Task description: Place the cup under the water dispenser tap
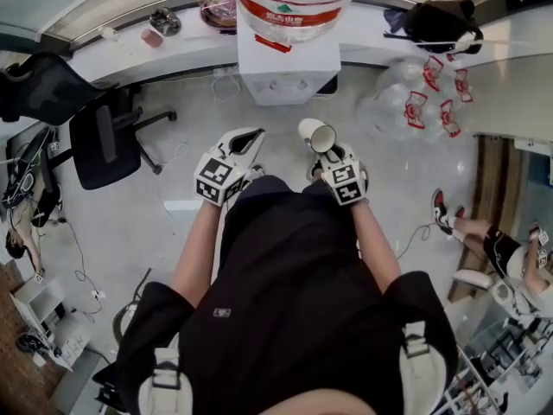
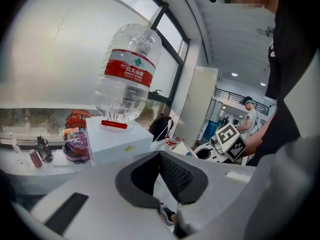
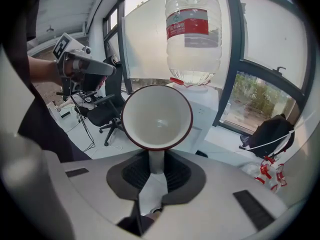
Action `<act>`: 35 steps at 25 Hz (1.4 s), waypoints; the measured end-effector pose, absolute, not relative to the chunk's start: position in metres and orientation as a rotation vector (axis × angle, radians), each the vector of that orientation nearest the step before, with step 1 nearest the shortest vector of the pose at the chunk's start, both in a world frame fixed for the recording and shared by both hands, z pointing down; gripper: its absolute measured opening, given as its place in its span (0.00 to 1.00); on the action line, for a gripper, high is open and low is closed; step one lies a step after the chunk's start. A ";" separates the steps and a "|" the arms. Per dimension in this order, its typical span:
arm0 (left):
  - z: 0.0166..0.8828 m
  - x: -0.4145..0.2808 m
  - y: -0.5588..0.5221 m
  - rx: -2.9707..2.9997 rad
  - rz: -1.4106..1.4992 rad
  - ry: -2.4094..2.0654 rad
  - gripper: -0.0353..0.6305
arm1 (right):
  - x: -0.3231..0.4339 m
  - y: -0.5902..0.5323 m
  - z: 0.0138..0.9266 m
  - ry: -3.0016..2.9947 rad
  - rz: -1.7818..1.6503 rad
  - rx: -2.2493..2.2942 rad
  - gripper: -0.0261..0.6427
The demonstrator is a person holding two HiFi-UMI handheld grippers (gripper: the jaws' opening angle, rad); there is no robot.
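A white cup with a dark red rim (image 1: 320,136) is held by its handle in my right gripper (image 1: 327,152), just in front of the white water dispenser (image 1: 289,72). In the right gripper view the cup (image 3: 156,116) turns its empty mouth to the camera, the gripper (image 3: 156,159) is shut on its handle, and the dispenser (image 3: 205,104) stands behind under its big bottle (image 3: 192,34). My left gripper (image 1: 251,138) hovers left of the cup. Its tips meet with nothing between them (image 2: 160,156), pointing at the dispenser (image 2: 117,141).
A black office chair (image 1: 104,141) stands at the left. A white counter (image 1: 173,41) runs under the windows behind the dispenser, with a black bag (image 1: 441,20) at its right end. Clear red-labelled bottles (image 1: 428,98) lie right of the dispenser. Another person's legs (image 1: 484,236) show at the right.
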State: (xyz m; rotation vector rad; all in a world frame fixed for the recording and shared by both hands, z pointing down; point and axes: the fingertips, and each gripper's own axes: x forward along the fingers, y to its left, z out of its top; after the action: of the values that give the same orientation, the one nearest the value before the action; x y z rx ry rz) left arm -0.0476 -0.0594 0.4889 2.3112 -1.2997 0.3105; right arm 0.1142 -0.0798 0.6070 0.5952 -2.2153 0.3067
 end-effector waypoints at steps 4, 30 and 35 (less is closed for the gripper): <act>0.490 -0.045 -0.068 2.291 0.322 -1.310 0.05 | 0.117 -0.092 0.619 -2.201 0.312 0.554 0.11; 0.540 -0.064 -0.058 2.056 0.301 -1.486 0.05 | 0.111 -0.131 0.718 -2.061 0.257 0.288 0.11; 0.551 -0.064 -0.047 2.006 0.291 -1.502 0.05 | 0.111 -0.136 0.738 -2.025 0.254 0.274 0.11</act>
State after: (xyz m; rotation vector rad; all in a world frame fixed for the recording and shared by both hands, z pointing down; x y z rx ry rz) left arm -0.0640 -0.0471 0.5511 2.0056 -1.5022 0.2913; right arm 0.1111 -0.1365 0.7385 0.2744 -2.0254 0.2542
